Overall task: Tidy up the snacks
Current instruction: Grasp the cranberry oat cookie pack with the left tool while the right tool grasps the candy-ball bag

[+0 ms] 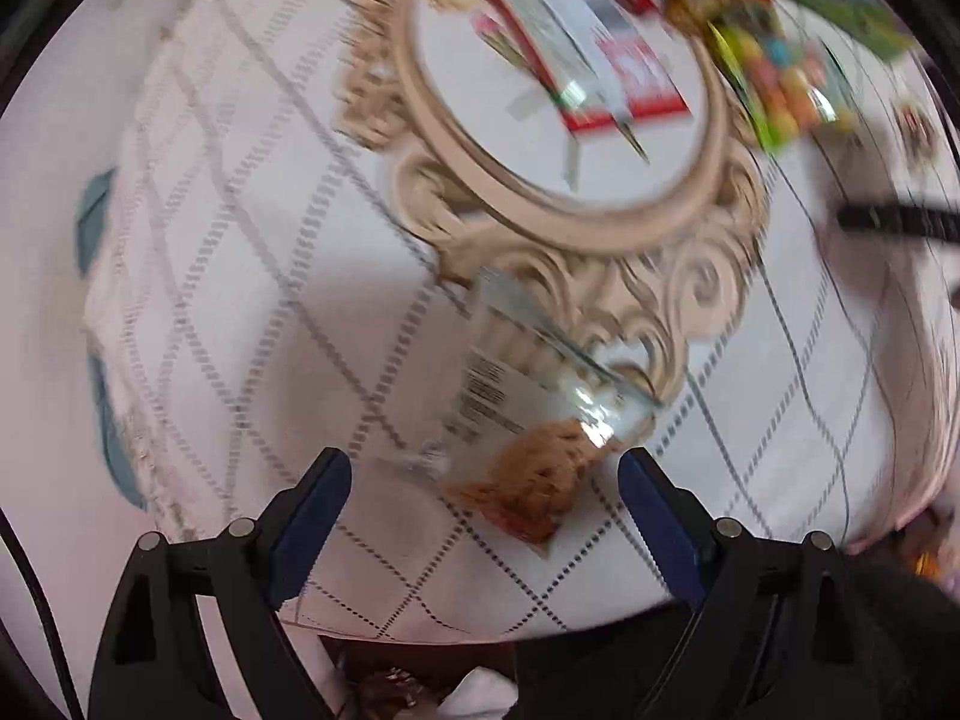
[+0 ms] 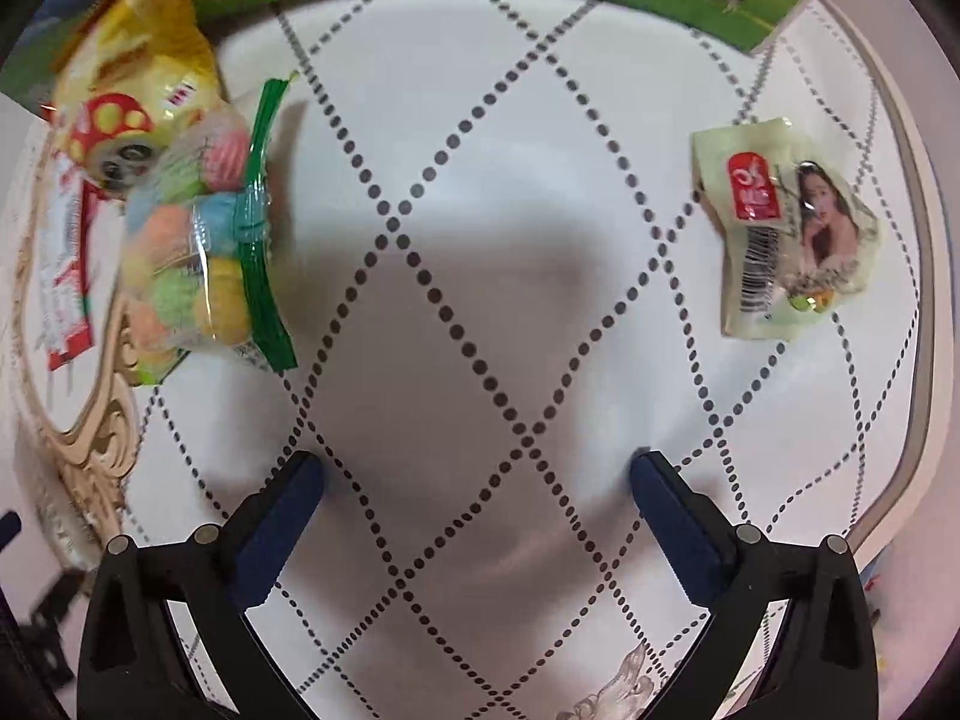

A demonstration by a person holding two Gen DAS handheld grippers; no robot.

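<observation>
White quilted tabletop (image 2: 480, 192). Pickup approach: left gripper (image 1: 485, 468) gapes over cookie pkt (image 1: 528, 468); right gripper (image 2: 477, 477) agape, empty (tray (image 1: 678, 204) adjacent). Next: straddle, pinch.

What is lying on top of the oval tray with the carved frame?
A red and white packet lies flat on the tray. A bag of coloured candies overlaps its edge. What the packets cover cannot be seen.

Motion blur smears the tray's (image 1: 600, 222) snack packets (image 1: 576, 48).
</observation>
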